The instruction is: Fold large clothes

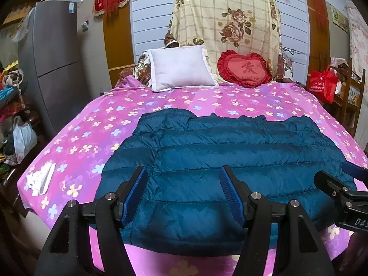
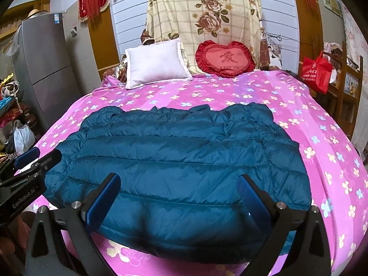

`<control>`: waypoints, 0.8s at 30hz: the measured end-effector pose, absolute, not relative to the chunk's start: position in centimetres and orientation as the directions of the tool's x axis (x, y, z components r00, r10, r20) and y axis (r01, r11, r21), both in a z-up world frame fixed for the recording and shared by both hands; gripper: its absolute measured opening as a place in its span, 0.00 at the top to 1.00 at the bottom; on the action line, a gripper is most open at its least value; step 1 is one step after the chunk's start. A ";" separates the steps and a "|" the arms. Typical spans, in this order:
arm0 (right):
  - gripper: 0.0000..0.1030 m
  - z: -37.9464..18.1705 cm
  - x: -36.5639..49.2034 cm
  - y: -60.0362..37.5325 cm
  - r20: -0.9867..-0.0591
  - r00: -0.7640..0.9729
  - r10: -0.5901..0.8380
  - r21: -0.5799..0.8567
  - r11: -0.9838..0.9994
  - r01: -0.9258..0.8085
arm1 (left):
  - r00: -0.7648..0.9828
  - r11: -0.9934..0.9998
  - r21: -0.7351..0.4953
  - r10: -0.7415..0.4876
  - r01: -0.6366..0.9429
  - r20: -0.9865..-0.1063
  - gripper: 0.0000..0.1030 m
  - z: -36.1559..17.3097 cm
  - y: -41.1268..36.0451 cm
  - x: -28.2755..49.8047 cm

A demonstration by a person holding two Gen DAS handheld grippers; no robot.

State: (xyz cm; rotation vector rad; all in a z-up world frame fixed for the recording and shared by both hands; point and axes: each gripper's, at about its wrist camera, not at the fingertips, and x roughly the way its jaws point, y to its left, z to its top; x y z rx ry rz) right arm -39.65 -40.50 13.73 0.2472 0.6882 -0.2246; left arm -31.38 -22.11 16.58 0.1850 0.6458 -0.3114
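While teal puffer jacket (image 1: 230, 161) lies flat across pink floral bed (image 1: 80, 138), near hem toward cameras: left hand-held gripper (image 1: 184, 195) and right hand-held gripper (image 2: 181, 197) hover above hem, jaws apart, empty. Likely light, puffy, slippery; pinch stitched hem corners.

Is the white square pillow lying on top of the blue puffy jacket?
No, the white square pillow leans at the bed's far end, apart from the blue puffy jacket.

Quilted teal jacket (image 1: 230, 156) of faintly glossy cloth on matt printed bedsheet (image 1: 92, 124)
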 end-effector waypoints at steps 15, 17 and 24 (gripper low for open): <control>0.00 13.9 -40.0 -40.3 -0.656 0.743 -0.136 0.155 0.938 0.309 | 0.742 0.936 0.035 -0.253 0.349 -0.621 0.55 16.7 -22.1 -31.6; 0.00 13.9 -40.1 -40.3 -0.657 0.742 -0.133 0.157 0.938 0.308 | 0.742 0.936 0.036 -0.253 0.349 -0.621 0.55 16.7 -22.1 -31.6; 0.00 13.8 -40.1 -40.1 -0.662 0.738 -0.128 0.159 0.939 0.306 | 0.741 0.935 0.035 -0.256 0.352 -0.620 0.55 16.7 -22.2 -31.7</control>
